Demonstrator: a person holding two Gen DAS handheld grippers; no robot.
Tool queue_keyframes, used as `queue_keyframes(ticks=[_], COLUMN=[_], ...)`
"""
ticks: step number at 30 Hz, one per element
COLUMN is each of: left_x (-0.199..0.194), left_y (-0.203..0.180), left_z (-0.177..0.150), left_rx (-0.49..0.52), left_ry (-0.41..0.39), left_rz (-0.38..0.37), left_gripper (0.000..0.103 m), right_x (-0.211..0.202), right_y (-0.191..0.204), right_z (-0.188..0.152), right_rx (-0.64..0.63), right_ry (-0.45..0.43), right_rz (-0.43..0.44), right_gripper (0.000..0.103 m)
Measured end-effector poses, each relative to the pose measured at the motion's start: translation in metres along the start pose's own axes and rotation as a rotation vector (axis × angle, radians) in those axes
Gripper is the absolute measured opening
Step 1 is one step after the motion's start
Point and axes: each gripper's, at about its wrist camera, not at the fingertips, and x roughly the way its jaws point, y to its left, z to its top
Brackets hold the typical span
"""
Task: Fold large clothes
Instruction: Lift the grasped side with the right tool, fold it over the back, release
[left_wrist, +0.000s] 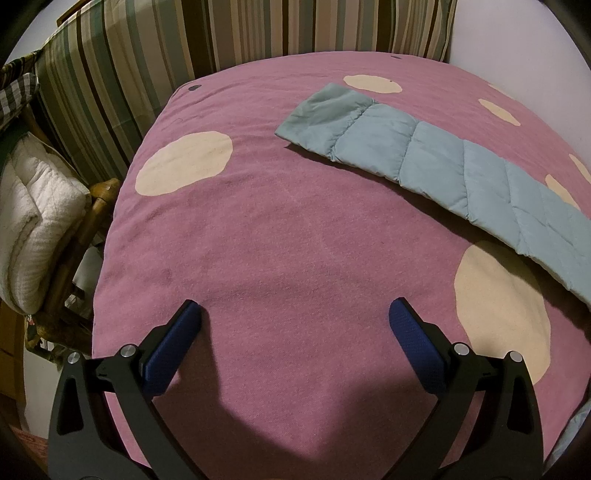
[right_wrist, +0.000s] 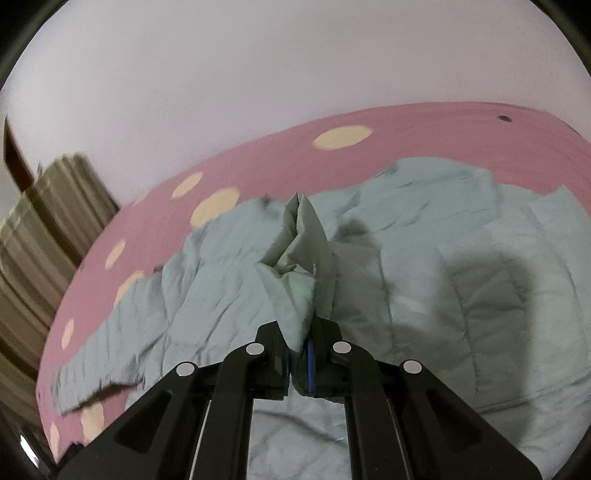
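A pale blue quilted jacket (right_wrist: 461, 280) lies spread on a pink bedspread with cream dots (right_wrist: 258, 158). My right gripper (right_wrist: 299, 332) is shut on a bunched fold of the jacket's fabric (right_wrist: 299, 258), which stands up in front of the jaws above the rest of the garment. In the left wrist view one long sleeve of the jacket (left_wrist: 424, 158) stretches across the bedspread (left_wrist: 277, 221) from the right edge toward the far middle. My left gripper (left_wrist: 294, 319) hangs open over bare bedspread, well short of the sleeve, with nothing between its blue pads (left_wrist: 177, 347).
A striped cushion or headboard (left_wrist: 221, 44) runs along the far side of the bed. A wooden chair with folded white bedding (left_wrist: 33, 229) stands off the bed's left edge. A plain white wall (right_wrist: 258, 74) rises behind the bed.
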Motion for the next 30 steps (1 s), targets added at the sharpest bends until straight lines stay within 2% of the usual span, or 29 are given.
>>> queue_keyframes(ticks=[5,12,18,21,23,25,30], left_x=[0.0,0.0,0.0,0.0,0.0,0.0,0.0], left_y=[0.0,0.001,0.001,0.002,0.001,0.001,0.001], left_z=[0.0,0.0,0.0,0.0,0.0,0.0,0.0], left_rx=[0.0,0.0,0.0,0.0,-0.001,0.0,-0.001], left_ry=[0.0,0.0,0.001,0.001,0.001,0.001,0.001], left_rz=[0.0,0.0,-0.001,-0.001,-0.002,-0.001,-0.003], left_gripper=[0.101,0.101,0.101,0.101,0.101,0.101,0.101], right_x=[0.026,0.055,0.059,0.056,0.049,0.042,0.013], right_y=[0.008,0.016,0.023,0.025,0.031,0.042,0.053], right_z=[-0.018,-0.025,-0.028,-0.028,-0.03,-0.035,-0.037], right_rx=[-0.056,-0.132,-0.186,-0.191,-0.199,-0.23,-0.244], right_ry=[0.081,0.162,0.175,0.174,0.171,0.165,0.129], right_rz=[-0.01,-0.01,-0.025,-0.013,0.046,0.075,0.158], right_gripper=[0.006,0.006,0.01,0.024,0.054,0.059,0.059])
